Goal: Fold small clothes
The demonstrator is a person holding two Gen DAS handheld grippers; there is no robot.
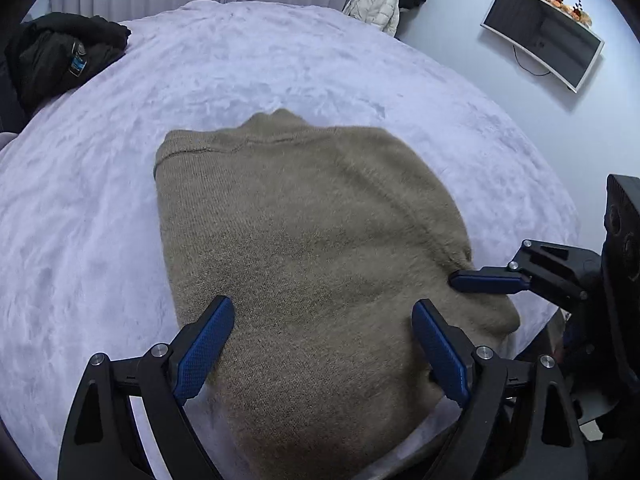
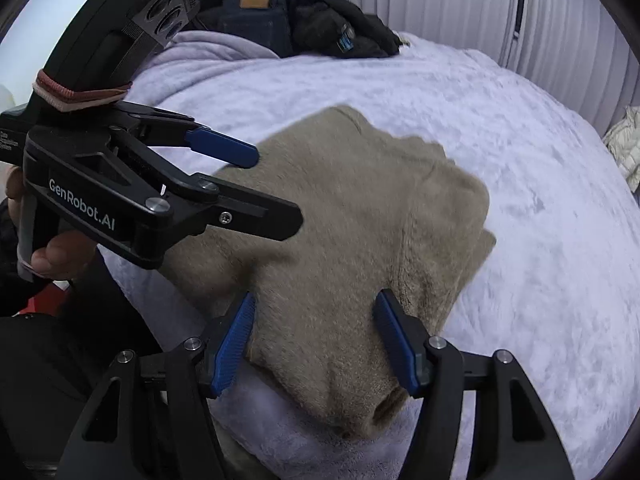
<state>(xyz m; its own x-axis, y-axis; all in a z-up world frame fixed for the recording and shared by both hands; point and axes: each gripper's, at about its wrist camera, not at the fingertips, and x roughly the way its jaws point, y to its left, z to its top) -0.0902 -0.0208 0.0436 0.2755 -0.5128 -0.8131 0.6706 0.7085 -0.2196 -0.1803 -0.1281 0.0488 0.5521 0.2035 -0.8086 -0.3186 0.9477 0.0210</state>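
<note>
Lilac plush bed (image 1: 280, 60), pleated curtains (image 2: 460, 4), pale wall (image 1: 460, 60) — mounted monitor (image 1: 544, 36)

Sweater (image 1: 304, 232) on blanket (image 1: 120, 200)

Both tools are showing the same build: matte black angular frames, each carrying two fingers faced with blue textured pads (image 1: 206, 346). Round silver screw heads are sitting at the pivots behind those pads. The left gripper (image 2: 262, 188) is bearing white "GenRobot.AI" lettering on its side, just behind a small cross-head screw. Above that lettering, a reddish-brown band with a pale edge is wrapping the black camera housing, whose round lenses are showing higher up. The right gripper (image 1: 454, 280) is displaying matching blue pads and silver screws.
</note>
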